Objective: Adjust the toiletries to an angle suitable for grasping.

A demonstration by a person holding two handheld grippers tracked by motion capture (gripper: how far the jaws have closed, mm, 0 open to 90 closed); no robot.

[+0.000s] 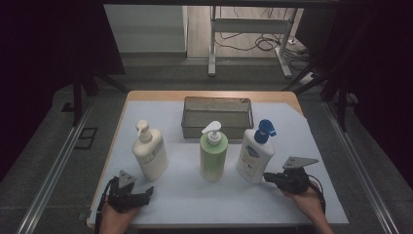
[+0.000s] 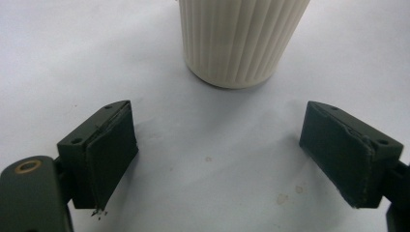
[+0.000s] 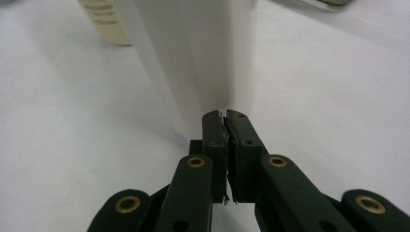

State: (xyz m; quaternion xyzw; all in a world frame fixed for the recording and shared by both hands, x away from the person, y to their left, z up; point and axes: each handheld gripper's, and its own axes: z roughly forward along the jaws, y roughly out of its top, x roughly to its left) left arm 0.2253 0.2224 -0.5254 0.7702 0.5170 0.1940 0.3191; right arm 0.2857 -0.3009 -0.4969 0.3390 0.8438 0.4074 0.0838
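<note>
Three pump bottles stand in a row on the white sheet: a cream one [image 1: 150,152] at left, a green one [image 1: 213,153] in the middle, and a white one with a blue pump [image 1: 254,155] at right. My left gripper [image 1: 145,193] rests near the front edge, just before the cream bottle. In the left gripper view its jaws [image 2: 217,154] stand wide open with the ribbed cream base [image 2: 239,38] ahead of them. My right gripper [image 1: 268,178] sits low beside the white bottle's base. Its jaws [image 3: 226,118] are shut on nothing, tips close to the white bottle [image 3: 203,58].
A grey mesh basket [image 1: 217,100] stands behind the bottles at the back of the table. The cream bottle [image 3: 104,19] shows far off in the right gripper view. Bare white sheet [image 1: 195,195] lies between the two hands. Dark floor and frame rails flank the table.
</note>
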